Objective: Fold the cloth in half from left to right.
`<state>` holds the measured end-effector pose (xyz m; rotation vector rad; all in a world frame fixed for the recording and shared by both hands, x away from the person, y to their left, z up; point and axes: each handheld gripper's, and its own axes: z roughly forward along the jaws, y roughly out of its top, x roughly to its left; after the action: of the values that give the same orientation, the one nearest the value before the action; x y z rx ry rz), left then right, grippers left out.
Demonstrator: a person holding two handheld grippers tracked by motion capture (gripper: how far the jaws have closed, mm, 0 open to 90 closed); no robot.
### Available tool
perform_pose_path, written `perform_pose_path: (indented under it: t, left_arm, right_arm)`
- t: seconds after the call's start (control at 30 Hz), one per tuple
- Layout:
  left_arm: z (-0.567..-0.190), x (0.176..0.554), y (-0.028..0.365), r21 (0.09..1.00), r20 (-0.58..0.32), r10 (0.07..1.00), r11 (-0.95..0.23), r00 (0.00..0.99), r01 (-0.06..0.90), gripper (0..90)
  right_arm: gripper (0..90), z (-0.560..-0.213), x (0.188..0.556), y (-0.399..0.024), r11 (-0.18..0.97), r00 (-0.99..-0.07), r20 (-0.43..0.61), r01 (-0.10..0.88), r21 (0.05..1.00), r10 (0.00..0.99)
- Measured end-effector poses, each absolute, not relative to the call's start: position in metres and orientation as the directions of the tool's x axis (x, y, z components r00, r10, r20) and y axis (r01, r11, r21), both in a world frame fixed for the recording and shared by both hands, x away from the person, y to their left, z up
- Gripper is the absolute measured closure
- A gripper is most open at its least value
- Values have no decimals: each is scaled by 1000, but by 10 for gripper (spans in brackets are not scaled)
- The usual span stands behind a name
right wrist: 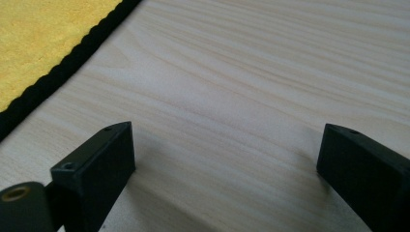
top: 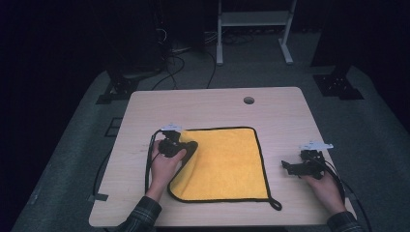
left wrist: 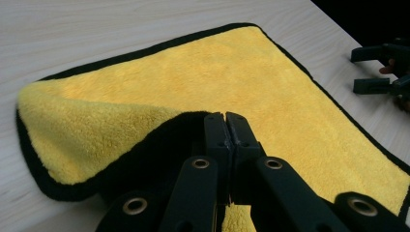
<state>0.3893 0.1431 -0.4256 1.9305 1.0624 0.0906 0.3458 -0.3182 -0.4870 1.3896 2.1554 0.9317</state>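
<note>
A yellow cloth point(top: 227, 164) with a black hem lies flat on the wooden table point(top: 203, 104). Its left edge is lifted and folded over toward the right. My left gripper point(top: 191, 147) is shut on that lifted edge. In the left gripper view the jaws point(left wrist: 226, 118) meet on the black hem, above the yellow cloth point(left wrist: 270, 82) spread beyond. My right gripper point(top: 289, 167) rests open on the bare wood to the right of the cloth. In the right gripper view its jaws point(right wrist: 227, 145) stand wide with nothing between them, and the cloth's hem point(right wrist: 63, 63) runs at the upper left.
A round cable hole point(top: 249, 100) sits near the table's far edge. A small hanging loop point(top: 275, 205) sticks out from the cloth's near right corner. A white frame point(top: 254, 29) and cables stand on the dark floor beyond the table.
</note>
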Motion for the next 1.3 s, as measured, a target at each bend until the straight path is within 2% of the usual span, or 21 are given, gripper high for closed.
perform_pose_path:
  t: [1.3]
  left_arm:
    - [-438, 417, 19, 718, -402, 569, -289, 717, 633, 886]
  right_arm:
    - [54, -487, 346, -318, 291, -432, 12, 628, 722, 902]
